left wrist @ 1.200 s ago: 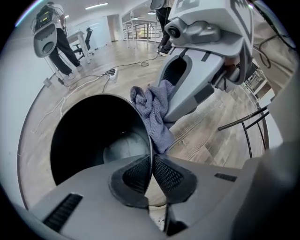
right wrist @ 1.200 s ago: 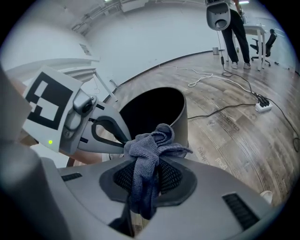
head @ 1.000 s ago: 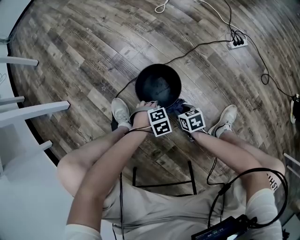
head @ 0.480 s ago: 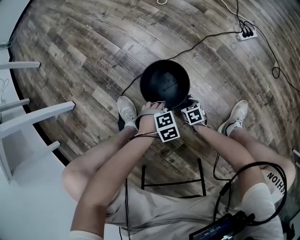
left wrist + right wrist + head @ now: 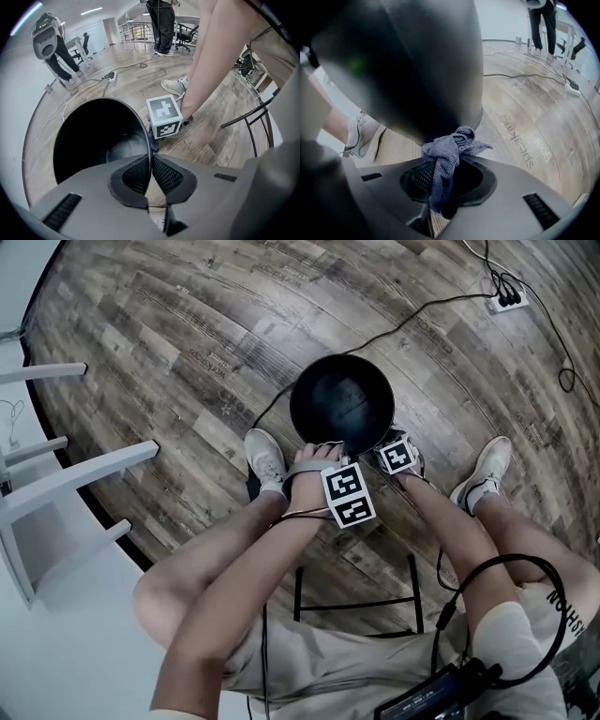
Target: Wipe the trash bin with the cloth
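Left gripper (image 5: 151,164) pinches the trash bin (image 5: 93,140) rim at 6 o'clock; right gripper (image 5: 440,183) clamps the cloth (image 5: 446,152); we should press it firmly along the wall.

Beige fabric shorts (image 5: 375,662), white lace-up sneakers (image 5: 265,457).
Grey plastic left gripper (image 5: 151,173) and right gripper (image 5: 440,180) bear white black-marked cubes (image 5: 348,495); a thin black cable (image 5: 511,558) loops at the shorts' right side.

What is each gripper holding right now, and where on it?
The left gripper is clamped on the trash bin at its rim, one jaw inside, one outside. The right gripper pinches the cloth by its bunched middle.
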{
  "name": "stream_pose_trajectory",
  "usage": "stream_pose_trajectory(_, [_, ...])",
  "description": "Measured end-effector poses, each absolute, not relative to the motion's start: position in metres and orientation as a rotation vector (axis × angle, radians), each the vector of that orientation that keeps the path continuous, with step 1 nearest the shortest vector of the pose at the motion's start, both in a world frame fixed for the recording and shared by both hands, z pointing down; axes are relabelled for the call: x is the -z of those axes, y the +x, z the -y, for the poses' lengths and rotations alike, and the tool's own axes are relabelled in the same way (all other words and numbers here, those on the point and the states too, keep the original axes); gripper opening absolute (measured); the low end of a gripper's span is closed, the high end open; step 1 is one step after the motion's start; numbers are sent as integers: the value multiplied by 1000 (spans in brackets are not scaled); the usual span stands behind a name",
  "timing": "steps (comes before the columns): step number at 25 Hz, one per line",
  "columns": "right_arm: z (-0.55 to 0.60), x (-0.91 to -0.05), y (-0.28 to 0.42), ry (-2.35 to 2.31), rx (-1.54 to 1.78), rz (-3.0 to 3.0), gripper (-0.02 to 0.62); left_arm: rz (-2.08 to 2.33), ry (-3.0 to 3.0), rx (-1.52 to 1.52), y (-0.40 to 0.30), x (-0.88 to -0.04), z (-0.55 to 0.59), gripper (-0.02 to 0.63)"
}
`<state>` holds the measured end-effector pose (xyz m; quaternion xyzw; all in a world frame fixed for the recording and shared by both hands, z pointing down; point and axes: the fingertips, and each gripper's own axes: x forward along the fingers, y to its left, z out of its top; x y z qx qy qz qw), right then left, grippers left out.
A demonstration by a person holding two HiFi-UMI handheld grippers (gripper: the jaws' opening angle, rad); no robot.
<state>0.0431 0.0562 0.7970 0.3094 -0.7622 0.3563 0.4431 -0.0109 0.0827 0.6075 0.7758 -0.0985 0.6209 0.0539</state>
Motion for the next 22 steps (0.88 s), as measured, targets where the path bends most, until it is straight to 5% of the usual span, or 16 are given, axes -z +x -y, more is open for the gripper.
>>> stream_pose_trajectory(6, [-67, -780, 49, 735, -879, 1892, 77, 222, 2388, -1886, -11, -608, -88, 34])
stream_pose_trajectory(11, [-83, -739, 54, 687, -876, 1970, 77, 106, 2458, -1920, -16, -606, -98, 127])
stream_pose_trajectory(22, [-85, -636, 60, 696, -851, 2086, 77, 133, 2483, -2092, -54, -616, -82, 98])
